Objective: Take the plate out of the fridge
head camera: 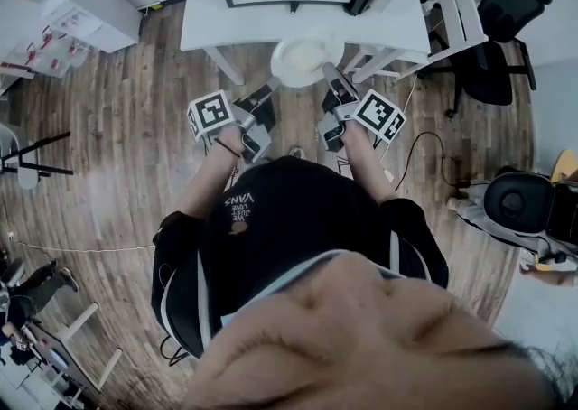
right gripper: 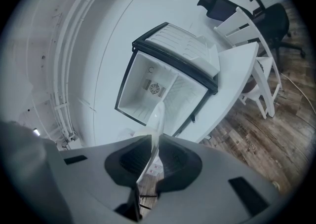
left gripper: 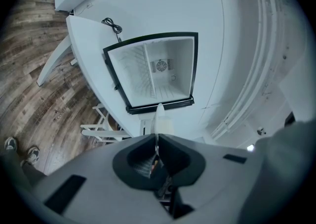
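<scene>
1. My left gripper (head camera: 267, 92) is pinched almost shut on the plate's left rim. My right gripper (head camera: 332, 76) is clamped on the opposite rim, its jaws a touch wider.
2. The plate (head camera: 302, 60) hangs in the air between them, outside the fridge, at the table's front edge. It is white, round, shallow and looks empty.
3. Beyond, the fridge (left gripper: 181, 65) stands open on the white table (left gripper: 89, 30), with nothing visible inside. I judge the removal done; setting the plate down remains.
</scene>
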A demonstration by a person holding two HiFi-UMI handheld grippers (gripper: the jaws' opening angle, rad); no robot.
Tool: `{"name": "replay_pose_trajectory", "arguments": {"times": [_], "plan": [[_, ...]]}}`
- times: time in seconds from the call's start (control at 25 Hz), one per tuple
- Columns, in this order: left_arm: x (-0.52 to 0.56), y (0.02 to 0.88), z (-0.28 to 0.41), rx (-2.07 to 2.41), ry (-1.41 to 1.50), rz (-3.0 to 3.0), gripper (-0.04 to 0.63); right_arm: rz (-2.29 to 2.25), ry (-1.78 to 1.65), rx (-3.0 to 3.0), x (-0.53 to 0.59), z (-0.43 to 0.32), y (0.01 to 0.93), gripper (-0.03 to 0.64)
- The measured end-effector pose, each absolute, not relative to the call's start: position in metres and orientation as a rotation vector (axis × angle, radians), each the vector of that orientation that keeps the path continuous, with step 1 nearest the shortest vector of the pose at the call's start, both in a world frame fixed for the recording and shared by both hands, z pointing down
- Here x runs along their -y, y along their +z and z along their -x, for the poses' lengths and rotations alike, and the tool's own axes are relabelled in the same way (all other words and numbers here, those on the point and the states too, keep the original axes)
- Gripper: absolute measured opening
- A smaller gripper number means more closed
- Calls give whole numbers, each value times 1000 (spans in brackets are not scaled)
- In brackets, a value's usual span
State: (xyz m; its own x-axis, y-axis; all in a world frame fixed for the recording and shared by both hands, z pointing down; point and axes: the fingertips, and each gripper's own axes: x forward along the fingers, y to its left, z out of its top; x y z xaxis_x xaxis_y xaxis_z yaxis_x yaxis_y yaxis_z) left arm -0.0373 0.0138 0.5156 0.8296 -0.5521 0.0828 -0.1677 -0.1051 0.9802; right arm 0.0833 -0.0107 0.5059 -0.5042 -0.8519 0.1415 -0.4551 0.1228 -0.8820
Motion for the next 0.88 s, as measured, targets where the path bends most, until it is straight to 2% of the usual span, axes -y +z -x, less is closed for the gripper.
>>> {"name": "replay_pose_trajectory", "arguments": {"times": [0.88], "plan": [[-35,507,76,536,-317,-1688,28,1301,-1317,-1959,-18,-47,499,54]]}}
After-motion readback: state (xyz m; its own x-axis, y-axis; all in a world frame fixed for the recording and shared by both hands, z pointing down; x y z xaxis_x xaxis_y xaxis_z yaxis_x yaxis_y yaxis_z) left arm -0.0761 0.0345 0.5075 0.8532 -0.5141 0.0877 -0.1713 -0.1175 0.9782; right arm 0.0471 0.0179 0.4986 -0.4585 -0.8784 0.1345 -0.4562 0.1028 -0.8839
